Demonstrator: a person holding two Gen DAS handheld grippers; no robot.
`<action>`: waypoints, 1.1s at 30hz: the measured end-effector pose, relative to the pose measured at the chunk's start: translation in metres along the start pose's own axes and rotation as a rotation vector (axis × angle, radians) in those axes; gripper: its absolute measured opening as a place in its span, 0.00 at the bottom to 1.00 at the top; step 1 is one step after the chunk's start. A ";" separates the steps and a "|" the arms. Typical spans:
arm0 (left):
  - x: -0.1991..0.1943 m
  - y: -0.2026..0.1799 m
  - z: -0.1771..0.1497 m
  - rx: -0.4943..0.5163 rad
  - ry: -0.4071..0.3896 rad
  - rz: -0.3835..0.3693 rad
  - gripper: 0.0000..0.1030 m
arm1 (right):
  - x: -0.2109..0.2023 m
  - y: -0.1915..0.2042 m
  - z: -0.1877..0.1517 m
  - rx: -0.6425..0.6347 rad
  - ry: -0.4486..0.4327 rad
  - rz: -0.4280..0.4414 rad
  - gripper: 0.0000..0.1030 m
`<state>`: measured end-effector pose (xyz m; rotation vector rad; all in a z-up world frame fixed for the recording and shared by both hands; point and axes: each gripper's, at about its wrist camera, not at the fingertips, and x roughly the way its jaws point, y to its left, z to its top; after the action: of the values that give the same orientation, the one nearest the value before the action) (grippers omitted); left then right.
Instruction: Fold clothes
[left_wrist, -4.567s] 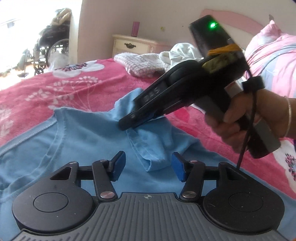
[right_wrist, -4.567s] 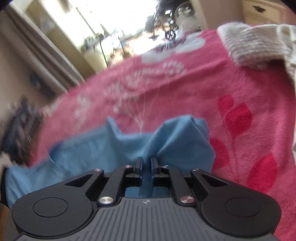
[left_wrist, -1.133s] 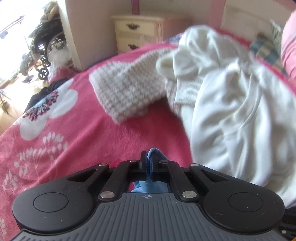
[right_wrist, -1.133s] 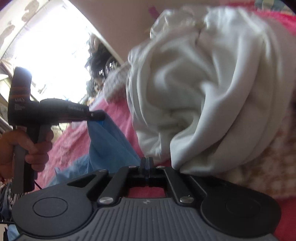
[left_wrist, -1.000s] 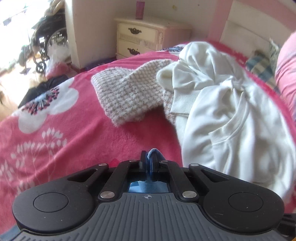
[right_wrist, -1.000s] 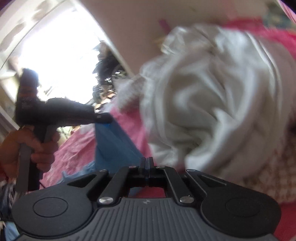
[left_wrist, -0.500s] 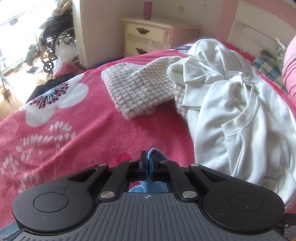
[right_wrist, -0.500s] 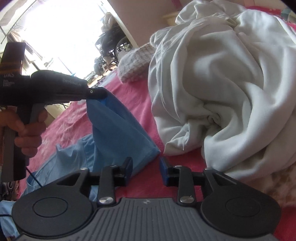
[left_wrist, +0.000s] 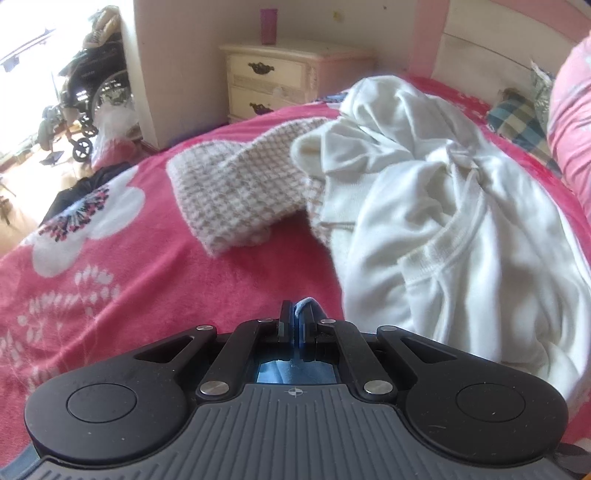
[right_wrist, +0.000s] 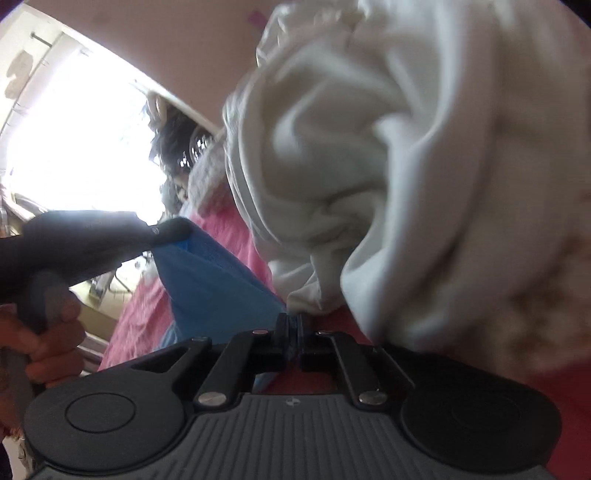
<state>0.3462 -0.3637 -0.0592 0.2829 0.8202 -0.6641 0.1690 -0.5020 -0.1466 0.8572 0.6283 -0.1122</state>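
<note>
The blue shirt hangs stretched between my two grippers over the pink bed. My left gripper is shut on a fold of it; a blue tuft pokes out between the fingers, and more blue shows under the jaws. In the right wrist view the left gripper holds the shirt's upper corner at left. My right gripper is shut on the shirt's lower corner, close against the white sweatshirt.
A pink floral blanket covers the bed. A checked knit garment and the white sweatshirt lie heaped ahead and right. A cream nightstand and a wheelchair stand beyond the bed.
My right gripper was open half a second ago beside the shirt's hanging corner; it has now shut on that corner. My left gripper keeps its grip and has hardly moved.
</note>
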 end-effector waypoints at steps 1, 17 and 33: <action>0.000 0.003 0.000 -0.008 0.000 0.004 0.00 | -0.005 0.005 -0.001 -0.022 -0.013 0.005 0.03; -0.067 0.077 -0.026 -0.124 -0.033 -0.029 0.00 | -0.062 0.106 -0.036 -0.556 -0.139 0.113 0.03; -0.108 0.172 -0.139 -0.265 0.160 0.034 0.13 | -0.017 0.180 -0.199 -1.516 0.081 0.111 0.05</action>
<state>0.3226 -0.1187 -0.0724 0.1100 1.0428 -0.4984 0.1213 -0.2395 -0.1136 -0.5766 0.5485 0.4666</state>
